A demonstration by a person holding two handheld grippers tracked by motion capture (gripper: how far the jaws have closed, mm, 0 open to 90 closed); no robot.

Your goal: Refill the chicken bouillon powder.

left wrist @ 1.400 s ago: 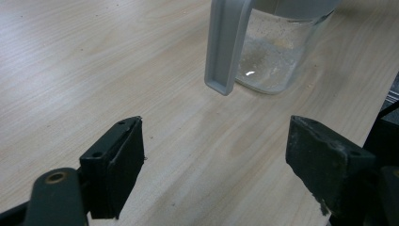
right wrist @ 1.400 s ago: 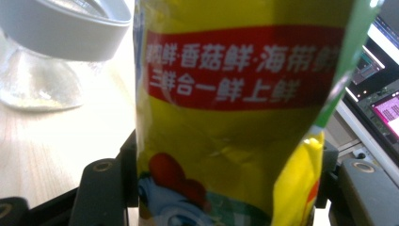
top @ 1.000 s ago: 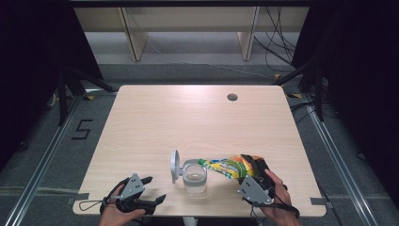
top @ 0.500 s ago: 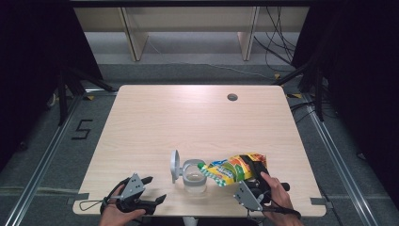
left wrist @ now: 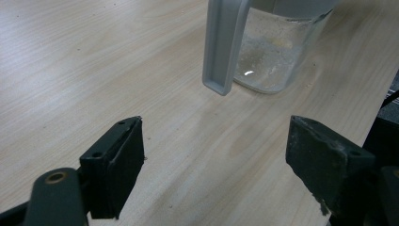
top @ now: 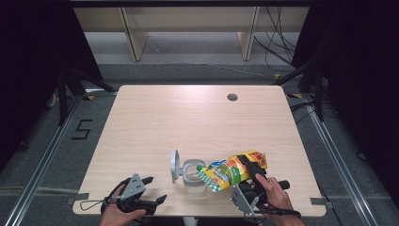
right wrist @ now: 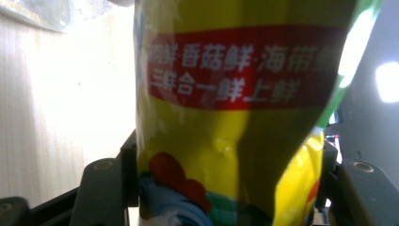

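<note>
A clear jar point(top: 192, 179) stands near the table's front edge, its grey hinged lid point(top: 175, 165) flipped up at its left. My right gripper point(top: 250, 166) is shut on a yellow, red and green seasoning bag point(top: 228, 171). The bag is tilted, with its green corner over the jar's mouth. In the right gripper view the bag point(right wrist: 235, 117) sits between the two black fingers point(right wrist: 106, 183). My left gripper point(top: 150, 190) rests open at the front left of the table. In the left gripper view it point(left wrist: 216, 174) faces the jar point(left wrist: 277, 52) and its grey lid point(left wrist: 223, 42), with nothing between the jaws.
The light wooden table point(top: 188, 117) has a round cable hole point(top: 232, 97) at its far right. Wooden shelf legs and cables stand on the floor beyond the far edge. Metal rails run along the floor on both sides.
The bag has swung up from lying low beside the jar to a steeper tilt, its green corner now over the jar's mouth. The left gripper has kept still.
</note>
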